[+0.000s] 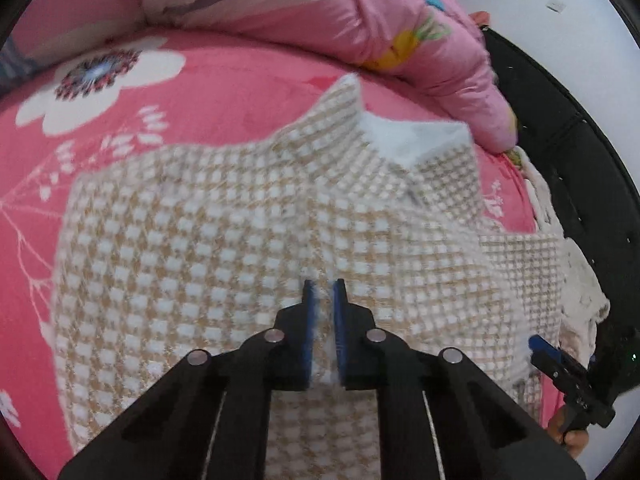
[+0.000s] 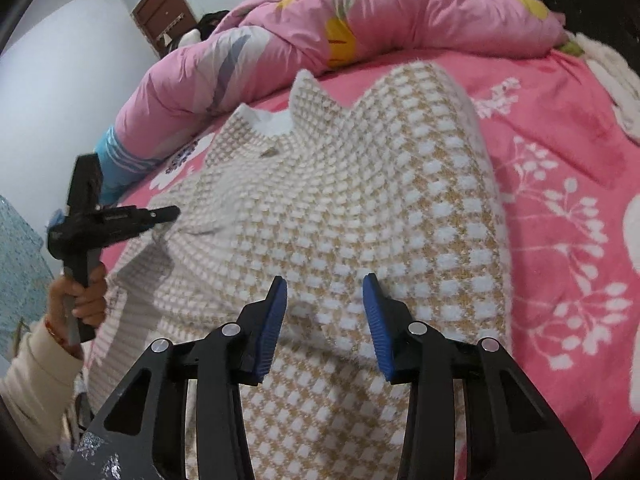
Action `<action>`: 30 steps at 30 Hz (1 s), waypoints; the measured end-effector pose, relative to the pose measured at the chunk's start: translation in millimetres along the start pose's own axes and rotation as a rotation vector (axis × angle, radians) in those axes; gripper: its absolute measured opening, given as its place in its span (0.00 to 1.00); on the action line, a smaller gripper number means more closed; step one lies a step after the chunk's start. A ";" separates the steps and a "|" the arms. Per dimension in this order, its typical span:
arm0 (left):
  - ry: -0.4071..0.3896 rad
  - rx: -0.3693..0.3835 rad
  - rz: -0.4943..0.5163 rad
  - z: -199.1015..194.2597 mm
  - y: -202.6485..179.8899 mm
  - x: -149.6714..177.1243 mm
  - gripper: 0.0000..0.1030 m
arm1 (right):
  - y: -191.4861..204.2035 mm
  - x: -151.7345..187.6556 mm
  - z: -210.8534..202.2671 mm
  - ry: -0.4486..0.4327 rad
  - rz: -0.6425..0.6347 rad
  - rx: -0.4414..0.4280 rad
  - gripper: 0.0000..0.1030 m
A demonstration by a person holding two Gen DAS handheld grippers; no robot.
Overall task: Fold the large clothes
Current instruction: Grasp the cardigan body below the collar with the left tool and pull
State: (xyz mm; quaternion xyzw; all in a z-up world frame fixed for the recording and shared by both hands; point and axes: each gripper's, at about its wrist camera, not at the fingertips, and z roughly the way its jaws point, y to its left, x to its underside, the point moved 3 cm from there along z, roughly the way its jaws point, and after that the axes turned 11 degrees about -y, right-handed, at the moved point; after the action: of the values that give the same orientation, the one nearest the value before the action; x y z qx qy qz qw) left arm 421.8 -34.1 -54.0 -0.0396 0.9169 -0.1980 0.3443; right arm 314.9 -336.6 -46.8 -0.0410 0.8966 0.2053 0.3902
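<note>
Left gripper (image 1: pixel 322 332): jaws nearly closed, a ridge of the checked sweater (image 1: pixel 224 240) being pinched, lower centre of its frame. Right gripper (image 2: pixel 325 320): jaws wide apart, nothing being held, hovering over the cloth at lower centre. Sweater is lying spread on the pink bedsheet (image 2: pixel 560 184), collar toward upper centre. Fold judged as being started; next, the right-side edge is to be gripped.

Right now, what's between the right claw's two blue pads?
In the right wrist view, the right claw stands open, and only the checked sweater shows between its pads, a small raised pucker of knit. Contact is unclear.
</note>
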 end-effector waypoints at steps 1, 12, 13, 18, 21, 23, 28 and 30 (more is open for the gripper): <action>-0.020 0.024 -0.004 -11.7 -2.7 -4.8 0.07 | 2.3 -1.0 -3.2 -0.008 -0.009 0.013 0.40; -0.179 -0.053 0.043 -104.7 44.7 -23.3 0.07 | 23.8 -6.9 -44.3 -0.090 -0.040 -0.012 0.60; -0.150 -0.082 0.040 -93.1 56.5 -11.5 0.07 | 23.1 -2.2 -38.5 -0.067 -0.031 -0.010 0.60; -0.113 -0.130 0.055 -73.9 84.4 22.8 0.07 | 20.3 8.0 -32.0 -0.009 -0.033 0.009 0.60; -0.110 -0.156 0.096 -79.1 83.1 26.7 0.13 | 16.4 3.2 -33.8 -0.003 -0.057 0.038 0.60; -0.117 -0.184 0.115 -85.7 82.1 24.0 0.17 | 11.1 -2.2 -35.6 -0.010 -0.062 0.057 0.60; -0.259 -0.168 0.120 -126.3 74.4 8.5 0.18 | -2.9 -36.6 -36.5 -0.065 -0.041 0.091 0.50; -0.268 -0.118 0.133 -123.7 59.8 0.2 0.18 | -1.5 -50.8 -21.8 -0.059 -0.036 0.082 0.42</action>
State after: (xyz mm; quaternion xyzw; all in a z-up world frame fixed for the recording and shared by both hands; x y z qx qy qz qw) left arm 345.4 62.3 7.3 -0.0252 0.8733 -0.1134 0.4731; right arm 335.5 -351.1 2.4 -0.0349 0.8914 0.1626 0.4216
